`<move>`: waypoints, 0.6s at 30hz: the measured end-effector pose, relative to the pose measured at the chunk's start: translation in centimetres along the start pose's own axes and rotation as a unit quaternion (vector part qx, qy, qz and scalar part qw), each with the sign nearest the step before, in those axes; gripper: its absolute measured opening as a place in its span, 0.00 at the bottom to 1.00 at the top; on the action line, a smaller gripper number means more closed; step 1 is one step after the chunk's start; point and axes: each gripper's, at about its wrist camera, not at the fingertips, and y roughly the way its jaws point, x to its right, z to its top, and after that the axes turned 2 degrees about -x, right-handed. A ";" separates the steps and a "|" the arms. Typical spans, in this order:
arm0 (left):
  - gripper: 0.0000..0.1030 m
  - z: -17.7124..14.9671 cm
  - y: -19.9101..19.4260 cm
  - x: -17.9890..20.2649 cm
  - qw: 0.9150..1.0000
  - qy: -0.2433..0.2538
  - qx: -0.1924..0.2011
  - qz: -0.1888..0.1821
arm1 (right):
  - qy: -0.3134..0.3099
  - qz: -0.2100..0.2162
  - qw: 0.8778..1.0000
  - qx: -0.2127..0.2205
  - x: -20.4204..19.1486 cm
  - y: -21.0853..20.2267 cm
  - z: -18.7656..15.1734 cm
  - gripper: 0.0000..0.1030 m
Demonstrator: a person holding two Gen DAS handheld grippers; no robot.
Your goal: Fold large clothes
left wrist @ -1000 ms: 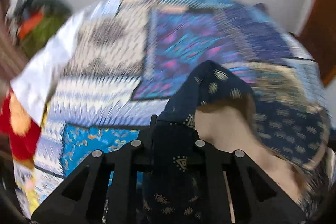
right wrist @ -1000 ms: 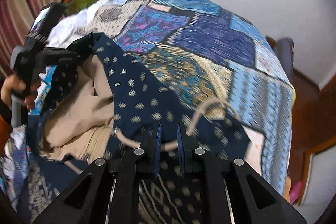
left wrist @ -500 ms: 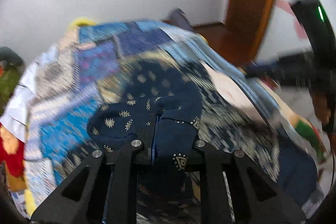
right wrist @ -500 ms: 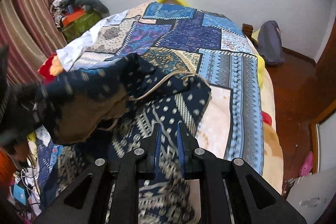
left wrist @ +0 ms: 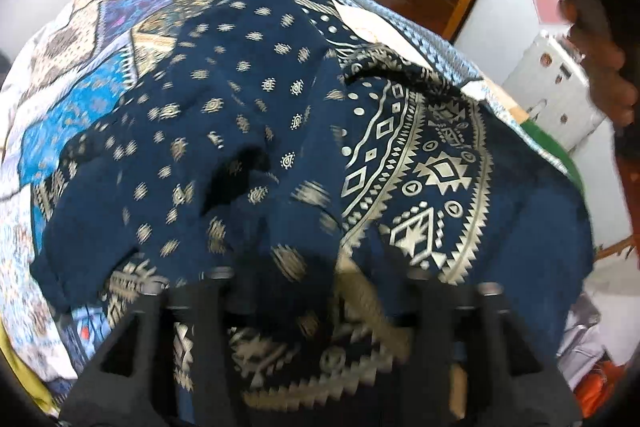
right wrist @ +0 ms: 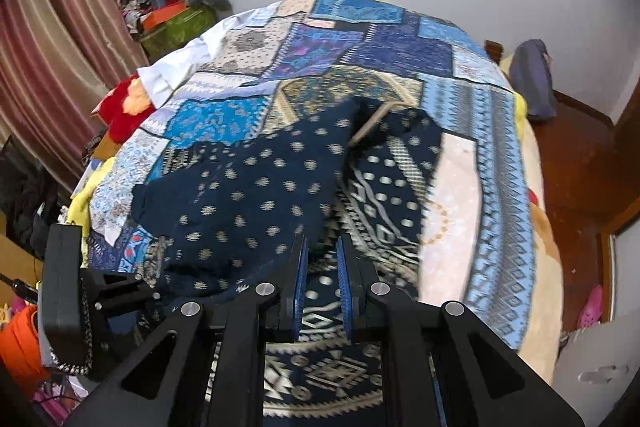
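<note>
A navy garment (left wrist: 260, 131) with gold print lies folded over on the patchwork bedspread (left wrist: 80, 115). My left gripper (left wrist: 320, 279) is low over its near edge. Its jaws are opening, and loose cloth lies between the spread fingers without being pinched. In the right wrist view the garment (right wrist: 256, 195) covers the near half of the bed, with a beige cord (right wrist: 372, 123) at its far edge. My right gripper (right wrist: 323, 267) is shut, a thin layer of the printed hem between its blue pads. The left gripper (right wrist: 154, 293) shows at lower left, touching the cloth.
The bedspread (right wrist: 360, 47) runs to the white back wall. A clothes pile on a green box (right wrist: 172, 15) and a striped curtain (right wrist: 48, 47) stand at the left. A red pillow (right wrist: 120, 107) lies by the left bed edge. A dark bag (right wrist: 534, 83) sits on the wooden floor at right.
The left gripper swung across the bed with a fold of the garment and laid it over, hiding the beige lining; its jaws have spread. The right gripper drew back toward the near bed edge.
</note>
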 end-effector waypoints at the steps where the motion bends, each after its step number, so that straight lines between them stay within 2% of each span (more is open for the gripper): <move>1: 0.74 -0.5 -0.8 0.1 1.000 -0.009 0.004 0.004 | -0.003 0.004 1.000 0.000 -0.4 0.4 0.2 0.10; 6: 0.77 -1.3 -4.8 -2.4 0.997 -0.048 0.049 0.036 | -0.023 -0.004 1.000 -0.019 -2.4 4.2 0.9 0.10; 8: 0.84 -1.5 -5.7 -4.4 0.994 -0.068 0.065 0.054 | -0.030 -0.017 0.999 -0.038 -2.9 6.6 0.8 0.10; 9: 0.85 -1.4 -5.9 -6.0 0.991 -0.088 0.073 0.076 | -0.035 -0.025 0.998 -0.050 -2.9 7.7 0.6 0.10; 11: 0.85 -1.3 -5.8 -8.5 0.984 -0.126 0.075 0.097 | -0.048 -0.058 0.993 -0.086 -2.6 10.7 -0.1 0.10; 13: 0.85 -1.0 -4.8 -11.8 0.977 -0.179 0.066 0.093 | -0.062 -0.082 0.989 -0.105 -2.1 12.8 -1.2 0.10; 16: 0.85 -0.6 -1.7 -15.6 0.967 -0.244 0.036 0.067 | -0.076 -0.075 0.991 -0.083 -1.7 12.7 -2.0 0.10; 18: 0.82 -0.3 0.4 -17.3 0.959 -0.279 0.020 0.037 | -0.089 -0.089 0.988 -0.084 -1.8 12.6 -2.1 0.10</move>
